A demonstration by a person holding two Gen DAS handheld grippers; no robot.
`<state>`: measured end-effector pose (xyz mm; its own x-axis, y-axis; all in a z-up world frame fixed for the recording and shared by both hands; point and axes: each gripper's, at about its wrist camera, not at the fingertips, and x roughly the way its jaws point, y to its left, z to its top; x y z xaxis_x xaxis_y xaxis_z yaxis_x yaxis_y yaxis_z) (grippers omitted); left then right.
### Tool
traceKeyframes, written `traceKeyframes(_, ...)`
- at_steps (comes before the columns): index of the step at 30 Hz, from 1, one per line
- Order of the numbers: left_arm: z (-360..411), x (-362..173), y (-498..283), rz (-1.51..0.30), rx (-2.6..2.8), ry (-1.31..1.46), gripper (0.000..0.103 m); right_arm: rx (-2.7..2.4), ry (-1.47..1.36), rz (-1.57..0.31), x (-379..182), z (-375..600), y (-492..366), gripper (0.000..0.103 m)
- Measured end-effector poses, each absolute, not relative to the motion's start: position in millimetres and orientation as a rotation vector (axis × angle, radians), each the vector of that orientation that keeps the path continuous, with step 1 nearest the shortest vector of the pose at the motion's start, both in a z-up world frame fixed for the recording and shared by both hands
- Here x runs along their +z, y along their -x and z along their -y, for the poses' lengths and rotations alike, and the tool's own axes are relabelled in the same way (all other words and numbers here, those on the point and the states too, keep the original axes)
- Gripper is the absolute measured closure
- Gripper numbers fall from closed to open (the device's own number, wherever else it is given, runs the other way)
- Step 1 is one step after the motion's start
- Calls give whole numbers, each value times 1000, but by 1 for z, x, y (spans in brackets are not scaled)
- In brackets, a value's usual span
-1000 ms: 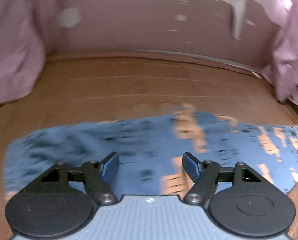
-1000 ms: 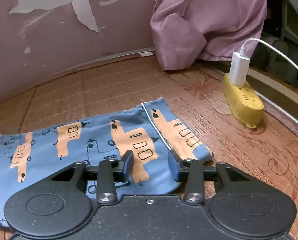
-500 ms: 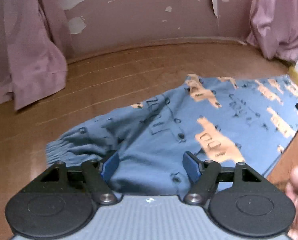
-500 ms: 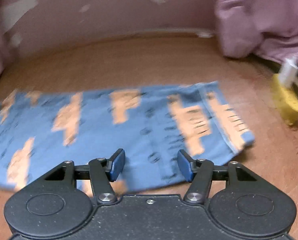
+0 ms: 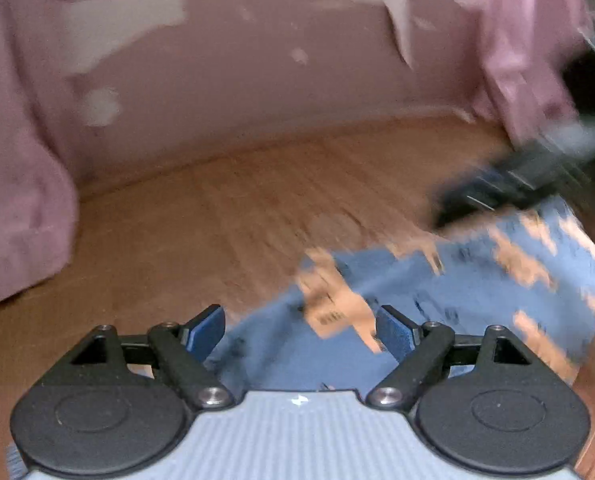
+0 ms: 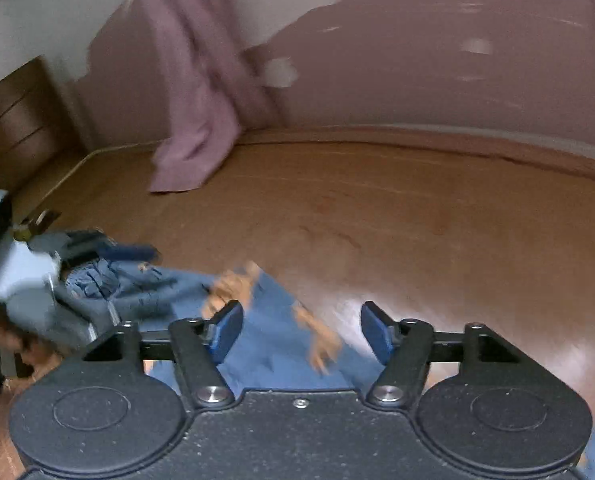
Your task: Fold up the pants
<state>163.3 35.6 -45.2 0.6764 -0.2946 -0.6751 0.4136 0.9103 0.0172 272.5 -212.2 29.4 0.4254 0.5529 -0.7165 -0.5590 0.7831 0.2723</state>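
Jaws on both my left gripper and right gripper gape empty; they've swung over the pants, fold not begun.

left wrist cam: low, close over floor, facing 12 | right wrist cam: same | both share pants
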Motion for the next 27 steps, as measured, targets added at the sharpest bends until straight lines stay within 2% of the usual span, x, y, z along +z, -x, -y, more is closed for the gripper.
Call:
traceKeyframes(5, -33, -63, -139, -746, -441, -172, 15, 818, 0, -957, 6, 158, -312, 51)
traceKeyframes(7, -35, -67, -130, -737, -444, -169, 13, 845, 65, -974, -3, 143, -312, 63)
traceKeyframes(8, -36, -67, -126, -739, -451, -173, 11, 853, 105, -975, -6, 136, -309, 74)
traceKeyframes(9, -36, -68, -122, -743, -459, -180, 10, 859, 151, -961, -10, 131, -306, 90)
traceKeyframes(10, -38, -68, -118, -738, -460, -185, 9, 857, 192, -932, -11, 129, -304, 100)
traceKeyframes(15, -40, -71, -104, -735, -456, -179, 2, 715, 239, -853, -12, 133, -304, 103)
traceKeyframes(16, -39, -71, -102, -734, -455, -183, 2, 696, 229, -862, -14, 136, -308, 102)
traceKeyframes(18, -38, -70, -101, -743, -449, -177, 2, 682, 175, -865, -11, 146, -308, 77)
traceKeyframes(20, -40, -69, -110, -757, -442, -162, 2, 688, 167, -811, 2, 159, -288, 62)
traceKeyframes(22, -42, -68, -110, -762, -430, -141, 2, 661, 190, -790, 14, 177, -258, 55)
traceKeyframes(27, -42, -66, -112, -788, -392, -115, 1, 499, 200, -821, 25, 246, -188, 24)
